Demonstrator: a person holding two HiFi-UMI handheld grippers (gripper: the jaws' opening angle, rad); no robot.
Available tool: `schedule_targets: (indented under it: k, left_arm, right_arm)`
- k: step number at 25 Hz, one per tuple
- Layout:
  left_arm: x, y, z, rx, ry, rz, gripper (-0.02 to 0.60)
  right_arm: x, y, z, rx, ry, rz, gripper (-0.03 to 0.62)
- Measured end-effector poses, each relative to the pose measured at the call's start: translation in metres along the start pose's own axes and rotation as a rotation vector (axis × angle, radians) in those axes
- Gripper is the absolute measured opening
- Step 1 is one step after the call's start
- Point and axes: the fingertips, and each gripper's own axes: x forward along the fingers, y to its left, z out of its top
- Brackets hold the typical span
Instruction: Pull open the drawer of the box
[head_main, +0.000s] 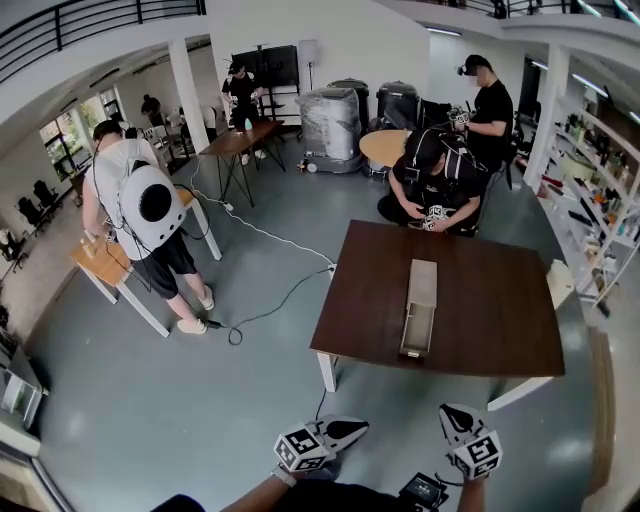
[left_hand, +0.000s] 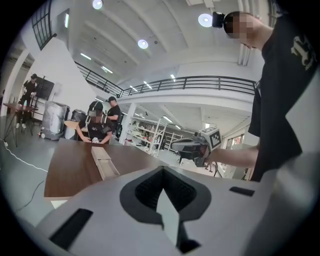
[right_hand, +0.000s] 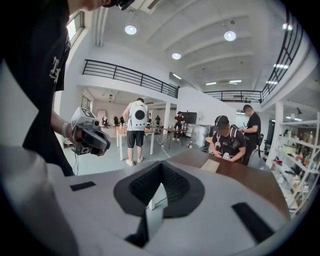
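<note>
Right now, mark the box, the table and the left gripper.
box (head_main: 424, 283), head view, its top face.
table (head_main: 500, 320), head view, bare brown top.
left gripper (head_main: 358, 429), head view, between its fingertips.

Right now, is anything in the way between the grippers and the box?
Nothing visible is. Only floor and the table edge lie between the box and both the left hand-held gripper and the right hand-held gripper.

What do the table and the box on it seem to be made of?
Table: dark brown top, probably wood or laminate, smooth with a dull sheen; white legs. Box: pale beige, matte, likely bare wood or board; grain too small to see.
</note>
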Motion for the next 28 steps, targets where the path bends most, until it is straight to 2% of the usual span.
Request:
schedule_targets:
  k: [6, 10, 14, 18, 23, 28]
  left_arm:
    - [0.028, -0.086, -0.032, 0.008, 0.039, -0.045, 0.005]
    - [0.031, -0.129, -0.045, 0.018, 0.053, -0.062, 0.003]
    - [0.035, -0.164, -0.057, 0.028, 0.061, -0.074, 0.005]
    - [0.034, -0.200, -0.078, 0.039, 0.107, -0.087, 0.005]
    - [0.020, -0.240, -0.090, 0.038, 0.117, -0.107, 0.005]
    - [-0.004, -0.264, -0.094, 0.037, 0.109, -0.105, 0.004]
  right_arm:
    - [-0.078, 0.035, -0.050, 0.025, 0.036, -0.024, -0.012]
    - [-0.115, 0.061, -0.065, 0.049, 0.017, -0.022, -0.012]
    - [-0.148, 0.081, -0.081, 0.028, 0.019, -0.020, -0.012]
    - [-0.182, 0.101, -0.100, 0.041, 0.035, -0.048, -0.012]
    - [-0.219, 0.123, -0.108, 0.084, 0.015, -0.102, -0.012]
    - [-0.239, 0.149, -0.110, 0.147, -0.033, -0.111, -0.012]
